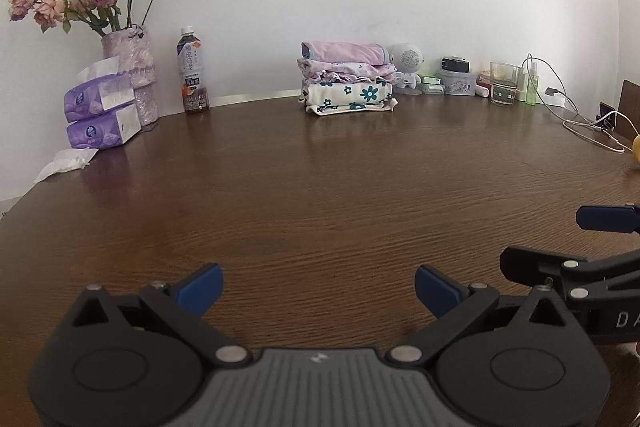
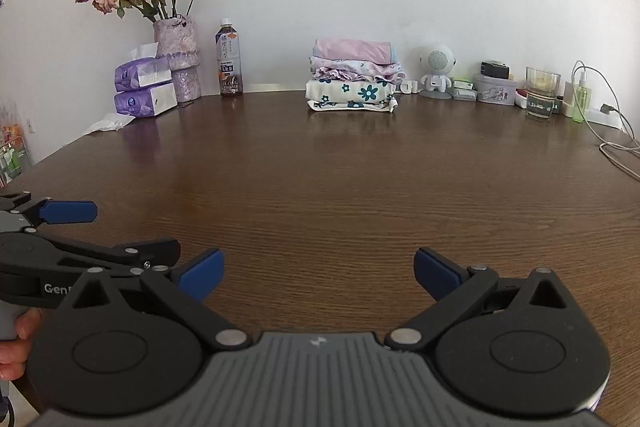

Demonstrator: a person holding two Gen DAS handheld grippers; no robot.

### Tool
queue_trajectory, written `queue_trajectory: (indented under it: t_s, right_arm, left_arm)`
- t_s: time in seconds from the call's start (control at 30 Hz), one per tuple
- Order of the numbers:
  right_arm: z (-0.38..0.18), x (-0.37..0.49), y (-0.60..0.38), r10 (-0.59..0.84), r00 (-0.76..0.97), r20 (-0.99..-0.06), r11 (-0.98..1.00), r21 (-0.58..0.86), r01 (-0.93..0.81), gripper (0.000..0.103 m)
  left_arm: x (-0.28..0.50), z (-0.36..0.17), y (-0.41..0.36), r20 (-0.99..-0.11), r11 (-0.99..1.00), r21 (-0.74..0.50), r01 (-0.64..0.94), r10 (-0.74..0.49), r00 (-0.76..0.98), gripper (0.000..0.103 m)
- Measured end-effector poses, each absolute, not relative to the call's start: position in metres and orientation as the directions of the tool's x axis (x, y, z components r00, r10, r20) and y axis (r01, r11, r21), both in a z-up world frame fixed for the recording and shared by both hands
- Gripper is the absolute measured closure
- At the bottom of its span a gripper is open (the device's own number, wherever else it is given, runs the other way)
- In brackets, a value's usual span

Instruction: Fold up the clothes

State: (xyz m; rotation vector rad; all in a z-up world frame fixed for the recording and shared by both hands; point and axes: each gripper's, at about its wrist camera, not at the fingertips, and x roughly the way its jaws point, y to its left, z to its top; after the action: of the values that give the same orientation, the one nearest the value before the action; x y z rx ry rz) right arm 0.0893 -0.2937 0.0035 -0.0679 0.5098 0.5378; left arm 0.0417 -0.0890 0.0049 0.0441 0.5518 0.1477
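Clothes tongs first: the left tongs (image 1: 319,291) and right tongs (image 2: 319,274) hang spread wide and empty, side by side over the bare brown surface (image 2: 320,187). Folded clothes (image 2: 352,77) sit stacked far back by the wall.

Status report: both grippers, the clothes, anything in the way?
Left gripper open, empty. Right gripper open, empty. Folded clothes stacked at far table edge by wall. Nothing between.

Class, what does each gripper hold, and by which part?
Nothing. The left gripper and right gripper are open over the table.
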Motion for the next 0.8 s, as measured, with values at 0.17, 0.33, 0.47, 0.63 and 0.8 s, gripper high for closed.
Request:
queue_trajectory:
  t_s: [0.17, 0.33, 0.47, 0.63, 0.8]
  right_arm:
    - [-0.003, 0.089, -0.295, 0.475, 0.739, -0.478, 0.865, 0.102, -0.491, 0.0]
    - [-0.012, 0.093, -0.297, 0.452, 0.744, -0.491, 0.879, 0.106, -0.464, 0.0]
    - [-0.015, 0.092, -0.298, 0.447, 0.748, -0.492, 0.883, 0.107, -0.457, 0.0]
    - [-0.015, 0.092, -0.299, 0.454, 0.747, -0.486, 0.883, 0.13, -0.452, 0.0]
    - [-0.014, 0.093, -0.299, 0.455, 0.747, -0.484, 0.883, 0.134, -0.451, 0.0]
  left_arm:
    - [0.04, 0.004, -0.089, -0.509, 0.984, 0.099, -0.149, 0.179, 0.842, 0.001]
    - [0.043, 0.003, -0.086, -0.513, 0.986, 0.079, -0.149, 0.168, 0.842, 0.001]
    - [0.048, 0.002, -0.085, -0.544, 0.988, 0.069, -0.14, 0.155, 0.825, 0.001]
    - [0.053, 0.0, -0.079, -0.586, 0.992, 0.026, -0.122, 0.114, 0.802, 0.001]
    - [0.054, -0.002, -0.08, -0.597, 0.993, 0.027, -0.117, 0.11, 0.795, 0.001]
